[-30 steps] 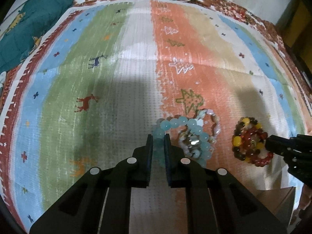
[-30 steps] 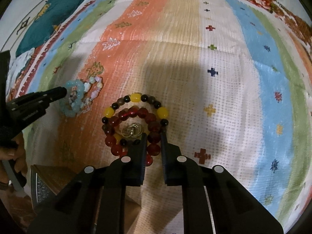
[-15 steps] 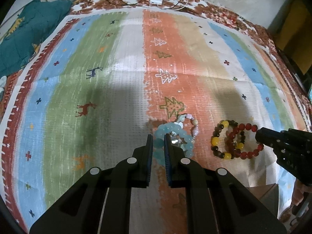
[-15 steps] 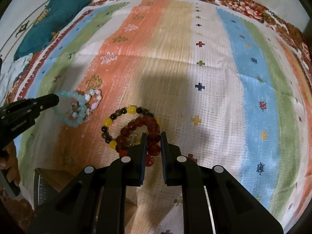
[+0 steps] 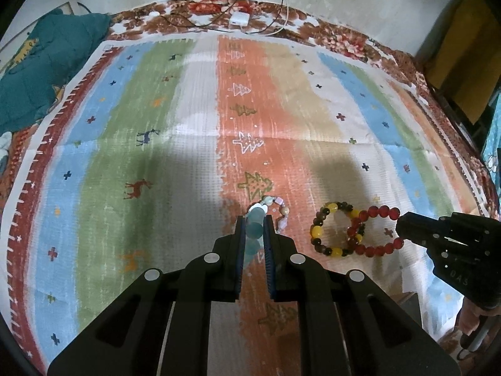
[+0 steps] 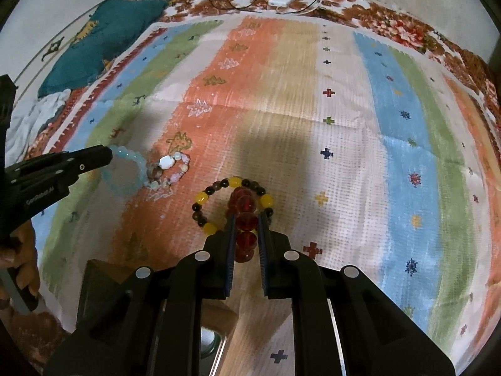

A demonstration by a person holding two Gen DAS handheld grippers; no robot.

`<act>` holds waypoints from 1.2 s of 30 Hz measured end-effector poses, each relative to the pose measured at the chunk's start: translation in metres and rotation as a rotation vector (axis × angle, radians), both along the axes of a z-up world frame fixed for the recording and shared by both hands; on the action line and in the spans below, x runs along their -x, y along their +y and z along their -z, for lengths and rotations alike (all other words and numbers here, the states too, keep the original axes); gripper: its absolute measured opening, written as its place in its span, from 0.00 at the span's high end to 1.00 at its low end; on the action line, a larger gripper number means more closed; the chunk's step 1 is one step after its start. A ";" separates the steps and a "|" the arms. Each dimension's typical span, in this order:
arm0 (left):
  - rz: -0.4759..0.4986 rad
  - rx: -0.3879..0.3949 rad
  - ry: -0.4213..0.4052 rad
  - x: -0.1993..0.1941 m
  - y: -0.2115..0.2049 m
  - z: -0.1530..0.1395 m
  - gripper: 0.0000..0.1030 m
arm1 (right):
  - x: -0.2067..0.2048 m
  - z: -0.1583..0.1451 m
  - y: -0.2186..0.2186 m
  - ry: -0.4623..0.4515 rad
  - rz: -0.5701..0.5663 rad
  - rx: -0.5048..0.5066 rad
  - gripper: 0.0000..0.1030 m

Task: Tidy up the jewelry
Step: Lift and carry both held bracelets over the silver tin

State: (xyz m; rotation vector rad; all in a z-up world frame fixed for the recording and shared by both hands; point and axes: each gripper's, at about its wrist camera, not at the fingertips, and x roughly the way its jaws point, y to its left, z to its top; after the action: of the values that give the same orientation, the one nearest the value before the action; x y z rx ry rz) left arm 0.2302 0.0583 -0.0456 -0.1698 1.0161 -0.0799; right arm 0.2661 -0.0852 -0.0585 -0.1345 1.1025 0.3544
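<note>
Between the fingers of the left gripper (image 5: 253, 231) sits the pale aqua bead bracelet (image 5: 254, 230), clamped by its near beads; in the right wrist view its loop (image 6: 133, 172) hangs from that gripper's tip (image 6: 108, 156) over the striped cloth (image 5: 194, 169). Just beyond and right of those fingers, a pastel mixed-bead bracelet (image 5: 280, 214) touches the aqua one. Pinched between the fingers of the right gripper (image 6: 246, 224) is the red bead bracelet (image 6: 245, 219), its beads lined up in the gap. Ahead of these fingers and to their left, a yellow and dark bead bracelet (image 6: 203, 199) is interlinked with the red one. Below the right fingers, a wooden box (image 6: 225, 316) shows at the cloth's near edge.
</note>
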 end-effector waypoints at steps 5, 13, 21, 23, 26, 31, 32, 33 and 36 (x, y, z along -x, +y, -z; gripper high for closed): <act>0.009 -0.006 -0.006 0.007 -0.002 -0.006 0.90 | 0.006 -0.004 -0.001 -0.004 -0.010 -0.003 0.86; 0.032 -0.013 -0.019 0.016 -0.011 -0.013 0.90 | 0.017 -0.014 -0.005 -0.024 -0.008 -0.010 0.86; 0.057 0.000 -0.052 0.029 -0.021 -0.029 0.90 | 0.028 -0.028 -0.007 -0.050 -0.017 -0.035 0.86; 0.067 0.000 -0.057 0.034 -0.025 -0.032 0.90 | 0.031 -0.030 -0.008 -0.055 -0.021 -0.038 0.86; 0.074 0.000 -0.062 0.039 -0.029 -0.035 0.90 | 0.037 -0.035 -0.007 -0.065 -0.026 -0.044 0.86; 0.080 0.004 -0.079 0.048 -0.033 -0.043 0.90 | 0.047 -0.042 -0.005 -0.076 -0.041 -0.063 0.86; 0.082 0.006 -0.082 0.050 -0.034 -0.044 0.90 | 0.049 -0.043 -0.005 -0.078 -0.043 -0.068 0.86; 0.084 0.008 -0.087 0.052 -0.035 -0.046 0.90 | 0.052 -0.046 -0.004 -0.083 -0.048 -0.076 0.86; 0.095 0.016 -0.102 0.059 -0.038 -0.052 0.90 | 0.058 -0.051 -0.003 -0.096 -0.056 -0.081 0.86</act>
State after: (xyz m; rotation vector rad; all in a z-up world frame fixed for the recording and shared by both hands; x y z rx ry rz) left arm 0.1710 0.0206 0.0066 -0.1303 0.9214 -0.1814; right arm 0.2080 -0.0880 -0.0079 -0.1093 0.9897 0.4385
